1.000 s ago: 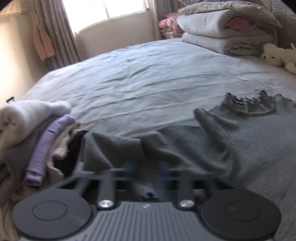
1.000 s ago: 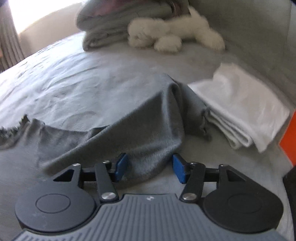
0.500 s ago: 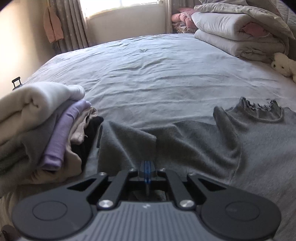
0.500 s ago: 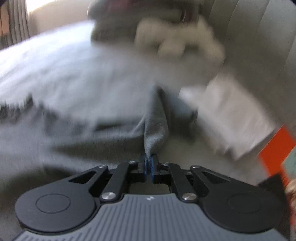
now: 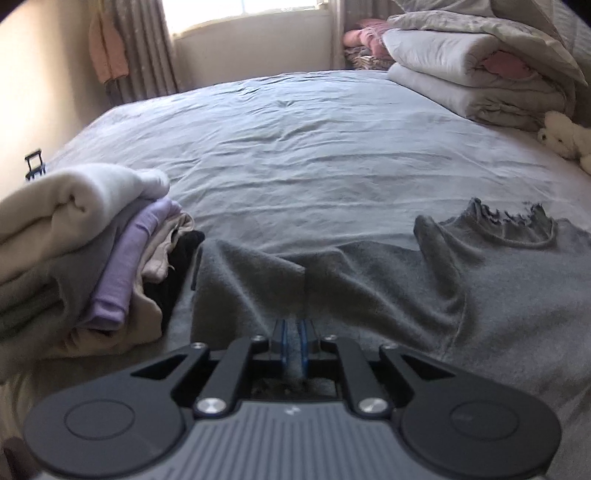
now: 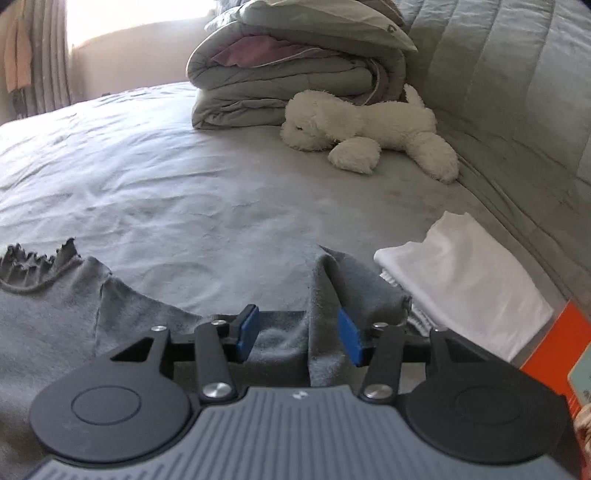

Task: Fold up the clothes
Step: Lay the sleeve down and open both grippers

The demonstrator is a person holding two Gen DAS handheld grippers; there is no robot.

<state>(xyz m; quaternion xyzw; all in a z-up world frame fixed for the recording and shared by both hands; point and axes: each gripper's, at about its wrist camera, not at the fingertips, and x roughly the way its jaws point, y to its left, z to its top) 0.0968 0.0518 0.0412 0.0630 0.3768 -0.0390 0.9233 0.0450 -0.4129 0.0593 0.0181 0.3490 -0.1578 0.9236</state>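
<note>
The left gripper (image 5: 293, 341) is pressed together on a fold of the grey sweater (image 5: 480, 295), and its blue pads (image 5: 281, 341) pinch the cloth between them. The jaws have just been opening a little, but the fold sits clamped between them. The right gripper (image 6: 297, 330) has just been opening; its jaws stand spread, and a raised ridge of the same sweater (image 6: 325, 314) stands between the blue pads (image 6: 347, 330). The right pad lies close against this ridge, the left pad is apart from it.

The sweater lies spread on the bed (image 5: 314, 147), on the near part of the grey sheet, with its frilled collar (image 5: 509, 225) on the far side from the grippers. Just to the left of the sweater is a pile of folded clothes (image 5: 92, 258), cream on top, then lilac, beige and black. Just to the right of the sweater lies a folded white cloth (image 6: 469, 277), and beside it there is an orange box (image 6: 554, 350) at the picture's edge.

Farther behind the sweater a white plush toy (image 6: 369, 129) lies on the sheet, touching a stack of folded quilts (image 6: 288, 74). Behind the bed are the curtains (image 5: 147, 48) and a bright window (image 5: 240, 11).
</note>
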